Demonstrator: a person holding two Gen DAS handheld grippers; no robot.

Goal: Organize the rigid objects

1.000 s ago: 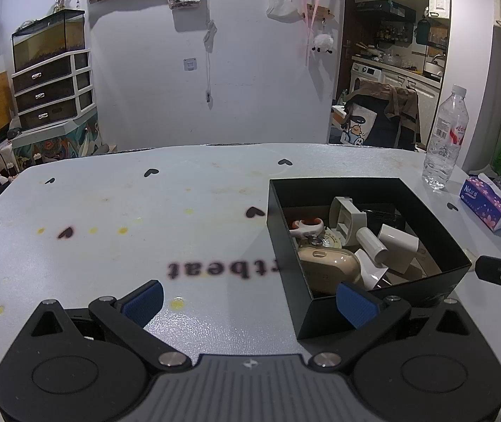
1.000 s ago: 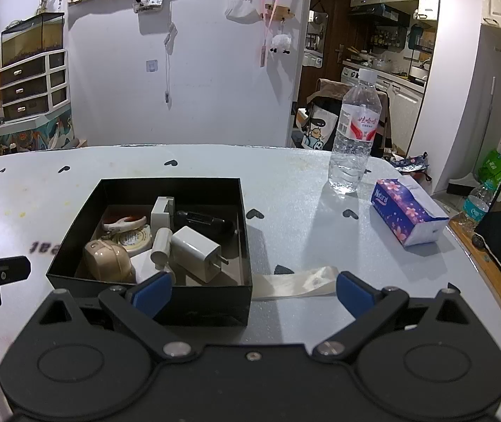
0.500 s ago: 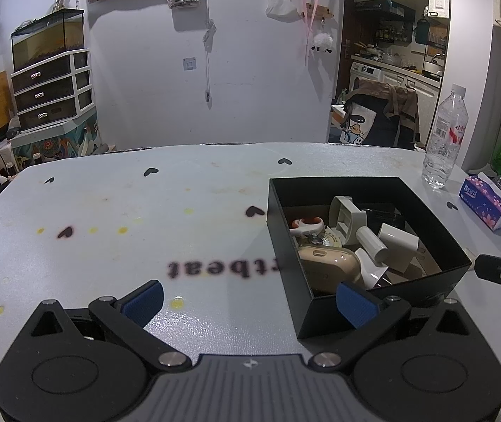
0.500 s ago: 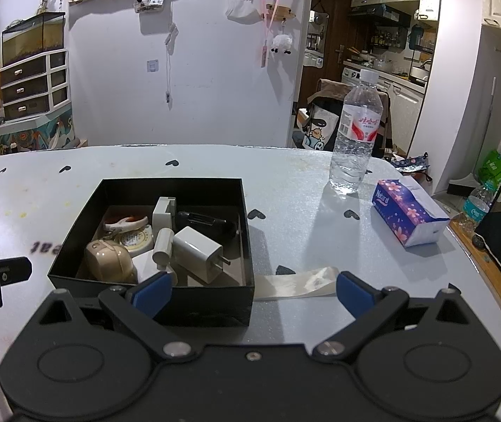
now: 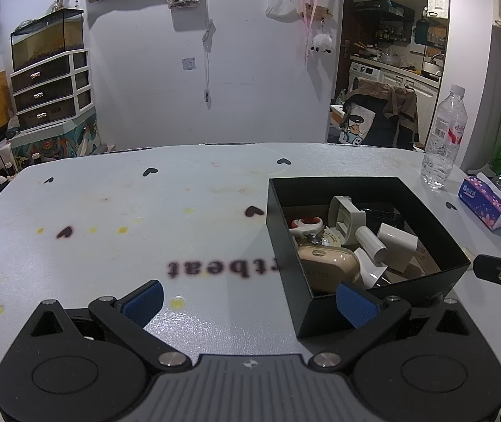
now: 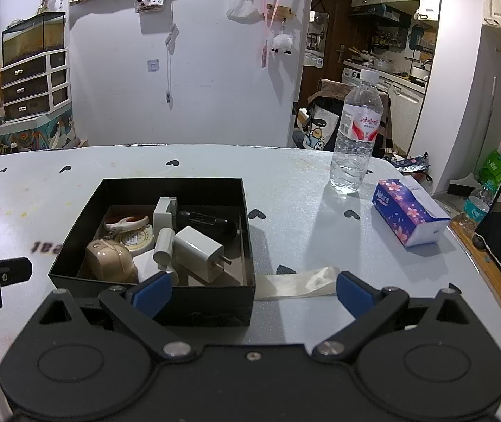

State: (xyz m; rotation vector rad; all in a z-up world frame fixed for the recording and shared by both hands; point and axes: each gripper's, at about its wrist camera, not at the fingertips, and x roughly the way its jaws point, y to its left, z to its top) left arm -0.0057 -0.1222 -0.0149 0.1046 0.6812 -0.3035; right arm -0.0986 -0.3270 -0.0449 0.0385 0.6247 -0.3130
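A black open box (image 5: 426, 283) (image 6: 194, 307) stands on the white table and holds several small rigid items: a white charger (image 6: 199, 253) (image 5: 396, 241), a beige case (image 6: 109, 258) (image 5: 324, 263), a white cylinder (image 6: 163, 246), a round tape measure (image 6: 136, 241), a black device (image 6: 208, 223) and a red-and-white clip (image 6: 125, 221). My left gripper (image 5: 250, 300) is open, low over the table, at the box's near left corner. My right gripper (image 6: 254, 290) is open at the box's near right corner. Neither holds anything.
A clear water bottle (image 6: 357, 133) and a purple tissue pack (image 6: 408, 212) stand to the right of the box. A pale strip of tape (image 6: 296, 286) lies on the table by the box's right wall. The table edge runs along the right, with clutter beyond.
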